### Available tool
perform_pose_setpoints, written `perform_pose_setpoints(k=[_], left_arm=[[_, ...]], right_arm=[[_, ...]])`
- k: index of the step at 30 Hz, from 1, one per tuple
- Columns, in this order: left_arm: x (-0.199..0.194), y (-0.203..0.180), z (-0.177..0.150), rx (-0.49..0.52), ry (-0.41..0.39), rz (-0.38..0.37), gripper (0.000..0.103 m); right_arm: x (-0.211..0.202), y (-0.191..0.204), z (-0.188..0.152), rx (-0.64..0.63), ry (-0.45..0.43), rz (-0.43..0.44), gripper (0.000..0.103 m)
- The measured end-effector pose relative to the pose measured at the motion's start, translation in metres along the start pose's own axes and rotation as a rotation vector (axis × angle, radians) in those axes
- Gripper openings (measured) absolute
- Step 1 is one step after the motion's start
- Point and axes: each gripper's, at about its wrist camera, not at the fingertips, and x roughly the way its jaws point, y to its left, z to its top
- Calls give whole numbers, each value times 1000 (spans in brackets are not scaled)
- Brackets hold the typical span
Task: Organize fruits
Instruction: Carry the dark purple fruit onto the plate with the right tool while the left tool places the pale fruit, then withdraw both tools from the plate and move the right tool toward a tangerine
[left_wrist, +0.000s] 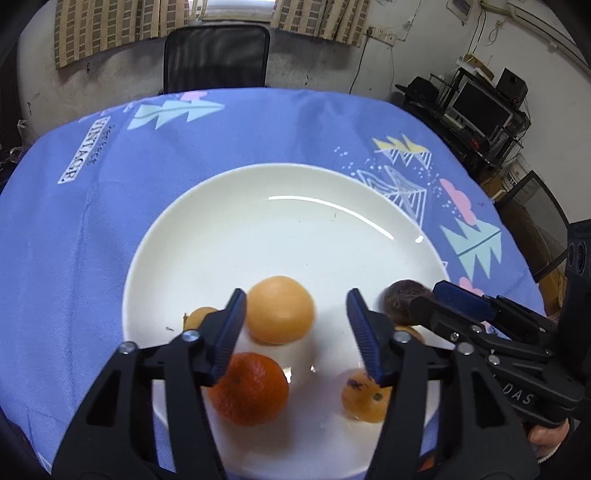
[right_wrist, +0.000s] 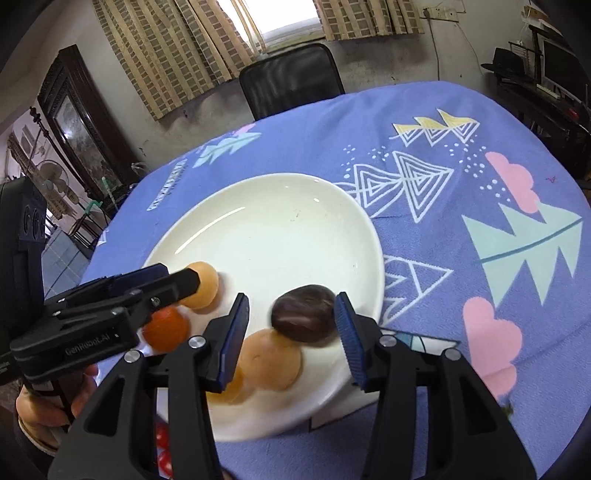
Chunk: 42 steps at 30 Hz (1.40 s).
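Note:
A white plate (left_wrist: 280, 221) (right_wrist: 280, 229) lies on the blue cloth with fruit along its near side. My left gripper (left_wrist: 295, 300) hangs open over a pale orange (left_wrist: 279, 309), a deep orange mandarin (left_wrist: 251, 389) and a small spotted yellow fruit (left_wrist: 364, 397). Another small fruit (left_wrist: 199, 317) peeks out behind its left finger. My right gripper (right_wrist: 291, 299) is open with a dark brown fruit (right_wrist: 304, 317) (left_wrist: 400, 295) lying on the plate between its fingers. A pale fruit (right_wrist: 271, 360) sits just below it. The left gripper (right_wrist: 173, 280) reaches in from the left.
A blue patterned tablecloth (left_wrist: 258, 129) covers the round table. A black chair (left_wrist: 216, 59) stands at the far side. Shelves with monitors (left_wrist: 476, 107) fill the right corner. Small red fruits (right_wrist: 162, 443) lie off the plate near the front edge. A hand (right_wrist: 48, 406) grips the left tool.

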Motion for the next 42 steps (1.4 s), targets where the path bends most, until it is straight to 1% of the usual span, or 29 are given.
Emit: perform_pose_setpoints(k=[1, 2, 4, 5, 6, 8, 10, 12, 14, 15, 16, 17, 18, 20, 22, 23, 24, 26, 27, 28, 33, 37, 42], left_arm=[[-9, 0, -1, 5, -16, 4, 63], [-22, -1, -4, 15, -37, 5, 68], [-53, 0, -15, 21, -86, -9, 73], [-68, 0, -21, 19, -106, -29, 77], [-82, 0, -29, 21, -120, -48, 84], [-105, -1, -47, 36, -150, -65, 85], [-127, -2, -70, 55, -177, -79, 85], [-142, -2, -91, 67, -203, -84, 86], [-152, -1, -118, 70, -239, -87, 90], [-154, 2, -129, 66, -257, -89, 90], [-155, 3, -138, 59, -270, -95, 90], [-152, 5, -147, 47, -261, -98, 90], [-149, 7, -152, 39, -241, -103, 90], [-145, 11, -160, 25, -219, -112, 90], [-147, 13, -165, 17, -216, -112, 90], [-149, 14, -166, 15, -223, -115, 90], [-152, 14, -167, 13, -232, -120, 90], [-156, 15, -169, 10, -244, -134, 90], [-156, 15, -170, 8, -244, -134, 90], [-156, 15, -170, 4, -242, -132, 90], [-150, 14, -173, 7, -220, -129, 90], [-146, 5, -176, 48, -205, -137, 90], [-143, -13, -182, 125, -198, -147, 90]], right_arm=[[-10, 2, -3, -11, -10, 10, 49], [-24, 5, -8, -29, -25, 24, 50], [-48, 9, -18, -59, -51, 50, 52], [-63, 12, -28, -71, -61, 71, 58], [-71, 12, -36, -73, -68, 82, 61], [-89, 15, -56, -78, -78, 107, 62], [-97, 16, -75, -79, -76, 108, 62], [-99, 17, -91, -77, -68, 113, 62], [-93, 19, -106, -78, -55, 110, 62], [-89, 20, -111, -73, -43, 107, 62], [-84, 20, -114, -57, -11, 96, 62], [-83, 21, -115, -56, -6, 109, 62], [-81, 23, -116, -62, -10, 102, 62], [-77, 27, -118, -89, -13, 47, 62], [-73, 30, -121, -117, -8, 0, 62], [-70, 31, -123, -122, 0, -10, 62], [-67, 31, -124, -120, 14, -2, 61], [-59, 30, -127, -119, 49, 6, 57], [-55, 30, -130, -125, 67, -1, 50], [-51, 30, -132, -131, 84, -7, 50], [-53, 31, -134, -127, 82, -5, 48], [-56, 25, -132, -85, 86, 19, 47], [-74, 12, -123, -15, 15, 38, 47]])
